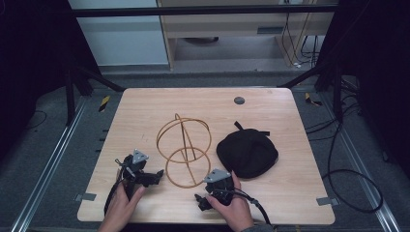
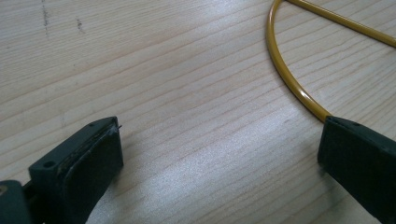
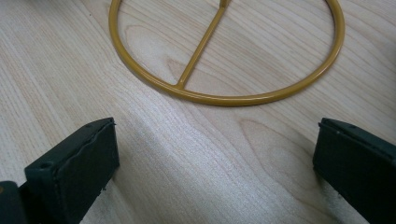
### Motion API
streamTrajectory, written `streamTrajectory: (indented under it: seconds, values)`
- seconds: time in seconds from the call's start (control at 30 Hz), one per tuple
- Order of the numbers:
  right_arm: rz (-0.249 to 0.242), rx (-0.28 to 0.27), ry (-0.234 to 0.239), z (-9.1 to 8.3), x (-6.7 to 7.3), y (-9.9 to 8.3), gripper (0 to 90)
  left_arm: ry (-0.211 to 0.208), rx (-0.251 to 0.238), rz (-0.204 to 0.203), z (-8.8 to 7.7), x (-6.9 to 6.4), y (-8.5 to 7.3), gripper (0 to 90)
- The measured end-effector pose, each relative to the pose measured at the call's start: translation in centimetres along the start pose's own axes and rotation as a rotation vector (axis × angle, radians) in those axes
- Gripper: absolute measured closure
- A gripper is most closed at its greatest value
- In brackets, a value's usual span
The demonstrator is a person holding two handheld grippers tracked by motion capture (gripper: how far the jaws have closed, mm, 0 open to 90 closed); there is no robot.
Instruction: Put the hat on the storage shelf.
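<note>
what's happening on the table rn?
A person holds a gripper in each hand at the near edge of the wooden table. The left gripper and the right gripper both have open jaws with nothing between them. Both sit close to the base ring of a yellow wire stand. A black cap lies to the right of the stand, untouched.

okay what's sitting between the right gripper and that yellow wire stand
Nothing: the right gripper view shows bare wood table between the open right gripper and the yellow wire stand.
</note>
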State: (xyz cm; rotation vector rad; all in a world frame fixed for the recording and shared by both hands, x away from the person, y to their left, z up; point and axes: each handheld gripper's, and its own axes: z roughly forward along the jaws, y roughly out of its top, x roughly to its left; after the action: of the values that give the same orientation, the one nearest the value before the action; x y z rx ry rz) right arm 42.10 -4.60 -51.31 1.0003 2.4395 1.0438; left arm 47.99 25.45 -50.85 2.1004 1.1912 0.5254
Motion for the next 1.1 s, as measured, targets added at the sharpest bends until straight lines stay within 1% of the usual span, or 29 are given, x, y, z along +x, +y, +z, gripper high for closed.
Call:
streamTrajectory:
  seconds: [0.13,0.17,0.2,0.23,0.27,0.3,0.33,0.37,0.43,0.47,0.53,0.57,0.6,0.63,0.67,0.7,0.73,0.77,0.8,0.83,0.87,0.9,0.93,0.97,1.0,1.07,1.1]
  values:
    - [-0.005,0.000,-0.004,0.0,0.0,0.0,1.5,0.000,0.003,0.003,0.0,0.0,0.0,0.0]
    - [-0.003,-0.006,-0.005,0.0,0.1,0.0,4.7,-0.001,0.001,0.001,0.0,0.0,0.0,0.0]
    - [-0.003,-0.006,-0.005,0.0,0.1,0.0,4.7,-0.001,0.001,0.001,0.0,0.0,0.0,0.0]
    - [-0.007,-0.027,-0.028,-0.4,0.5,0.2,8.2,-0.024,-0.002,0.021,-0.3,0.2,-0.3,0.0]
    - [-0.009,-0.031,-0.035,-0.6,0.6,0.4,7.2,-0.044,-0.003,0.039,-0.4,0.4,-0.4,0.0]
    - [-0.018,-0.042,-0.043,-1.0,0.8,0.8,7.9,-0.044,-0.003,0.039,-0.4,0.4,-0.4,0.0]
    - [-0.026,-0.043,-0.046,-1.4,0.8,1.2,8.0,-0.054,-0.003,0.049,-0.6,0.5,-0.6,0.0]
    - [-0.035,-0.040,-0.055,-1.7,0.8,1.5,8.0,-0.058,-0.003,0.049,-0.6,0.5,-0.6,0.0]
    - [-0.033,-0.032,-0.081,-2.6,0.7,2.5,7.9,-0.058,-0.002,0.048,-0.6,0.5,-0.6,0.0]
    - [-0.033,-0.032,-0.081,-2.6,0.7,2.5,7.9,-0.058,-0.002,0.048,-0.6,0.5,-0.6,0.0]
    - [-0.049,-0.020,-0.107,-3.6,0.4,3.3,8.1,-0.055,-0.003,0.051,-0.6,0.5,-0.6,0.0]
    - [-0.048,0.001,-0.129,-4.3,0.0,3.8,8.5,-0.054,-0.002,0.048,-0.7,0.5,-0.7,0.0]
    - [-0.027,0.007,-0.127,-4.6,-0.4,3.8,8.8,-0.052,-0.002,0.045,-0.7,0.5,-0.7,0.0]
    - [-0.027,0.007,-0.127,-4.6,-0.4,3.8,8.8,-0.052,-0.002,0.045,-0.7,0.5,-0.7,0.0]
    - [0.012,0.028,-0.118,-5.2,-1.3,3.8,9.1,-0.053,-0.002,0.045,-0.7,0.5,-0.7,0.0]
    - [0.016,0.036,-0.118,-5.4,-1.7,3.7,9.2,-0.053,-0.002,0.045,-0.7,0.5,-0.7,0.0]
    - [0.016,0.046,-0.128,-5.6,-2.2,3.7,9.2,-0.052,-0.002,0.045,-0.7,0.5,-0.7,0.0]
    - [0.016,0.046,-0.128,-5.6,-2.2,3.7,9.2,-0.052,-0.002,0.045,-0.7,0.5,-0.7,0.0]
    - [0.020,0.066,-0.144,-6.3,-3.3,3.6,9.2,-0.050,-0.003,0.044,-0.7,0.5,-0.8,0.0]
    - [0.027,0.071,-0.152,-6.7,-3.9,3.6,9.3,-0.049,-0.003,0.042,-0.7,0.5,-0.8,0.0]
    - [0.027,0.071,-0.152,-6.7,-3.9,3.6,9.3,-0.049,-0.003,0.042,-0.7,0.5,-0.8,0.0]
    - [0.042,0.076,-0.158,-7.7,-5.2,3.7,9.3,-0.049,-0.003,0.042,-0.7,0.5,-0.8,0.0]
    - [0.042,0.076,-0.158,-7.7,-5.2,3.7,9.3,-0.049,-0.003,0.042,-0.7,0.5,-0.8,0.0]
    - [0.042,0.089,-0.177,-8.6,-6.4,3.9,9.4,-0.049,-0.003,0.042,-0.7,0.5,-0.8,0.0]
    - [0.035,0.103,-0.196,-9.1,-7.0,4.1,9.4,-0.050,-0.002,0.041,-0.7,0.5,-0.8,0.0]
    - [0.033,0.117,-0.211,-9.8,-8.0,4.4,9.4,-0.048,-0.003,0.040,-0.7,0.5,-0.8,0.0]
    - [0.033,0.117,-0.211,-9.8,-8.0,4.4,9.4,-0.046,-0.003,0.038,-0.7,0.4,-0.8,0.0]
